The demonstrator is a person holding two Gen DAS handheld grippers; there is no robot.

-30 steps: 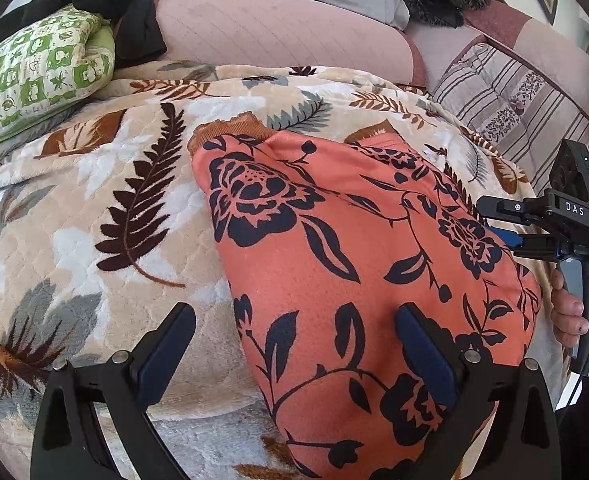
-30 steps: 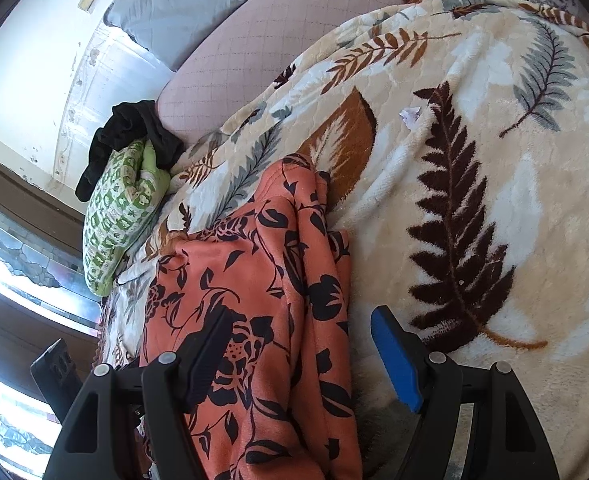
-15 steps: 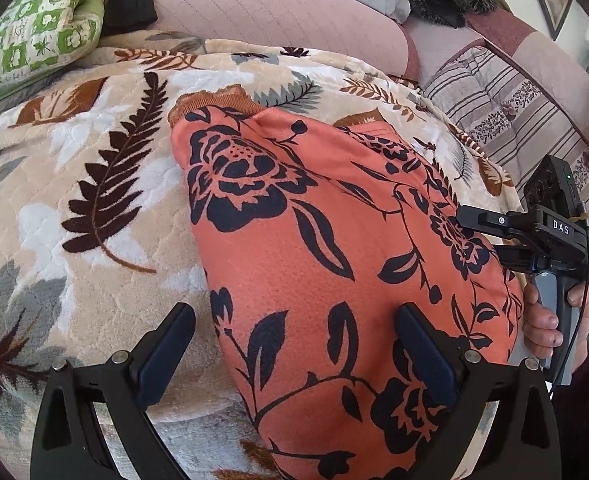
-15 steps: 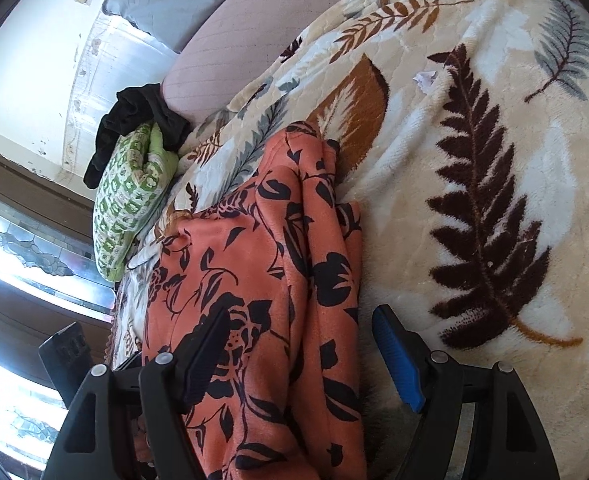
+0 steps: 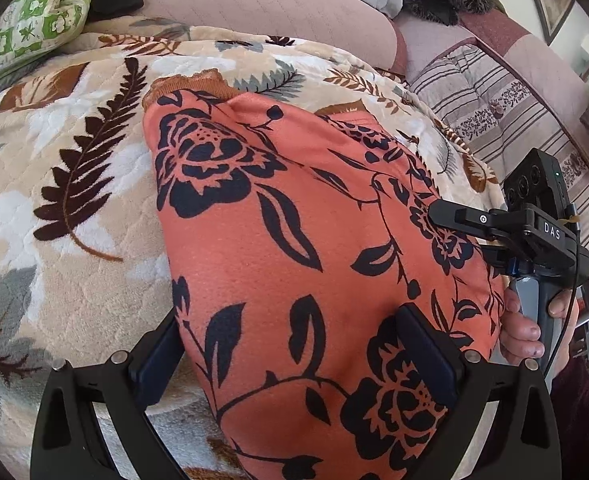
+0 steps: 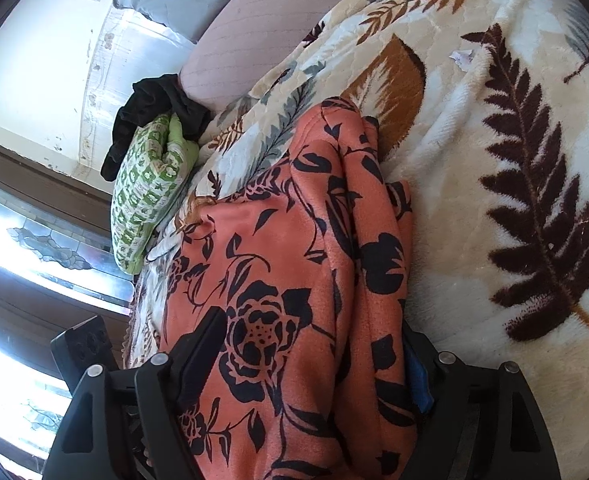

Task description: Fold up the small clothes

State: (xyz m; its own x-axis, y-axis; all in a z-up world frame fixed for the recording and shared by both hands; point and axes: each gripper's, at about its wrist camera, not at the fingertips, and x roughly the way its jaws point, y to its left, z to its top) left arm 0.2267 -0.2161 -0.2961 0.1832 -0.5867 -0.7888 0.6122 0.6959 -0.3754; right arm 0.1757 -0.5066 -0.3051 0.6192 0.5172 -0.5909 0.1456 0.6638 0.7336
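Both tools sit at the near edge of the orange floral garment (image 5: 294, 240), which looks like the approach to a grasp for the next fold; no fold is under way yet, by my reading.

The left tool (image 5: 294, 356) is spread wide. The garment's left edge runs up between its fingers, so the right finger (image 5: 426, 356) rests over the cloth and the left finger (image 5: 154, 360) lies off it, over the leaf-print blanket (image 5: 54, 160). It grips nothing.

The right tool (image 6: 314, 364) is likewise wide open, straddling the garment's bunched, layered right edge, with cloth lying between its fingers but not pinched. In the left wrist view that same tool (image 5: 466, 232) shows to the right of the left tool, hovering over the garment's right margin.

The next move, as I judge it, calls for each tool to close on its near corner, catching all layers, then lift and carry the hem forward toward the far end.

The garment lies directly ahead of both tools on the blanket-covered bed. It is a soft, fleecy orange fabric with dark flowers and leaves, smooth on the left side, doubled over in ridges on the right, with a frilled orange trim (image 5: 190, 84) at its far end.
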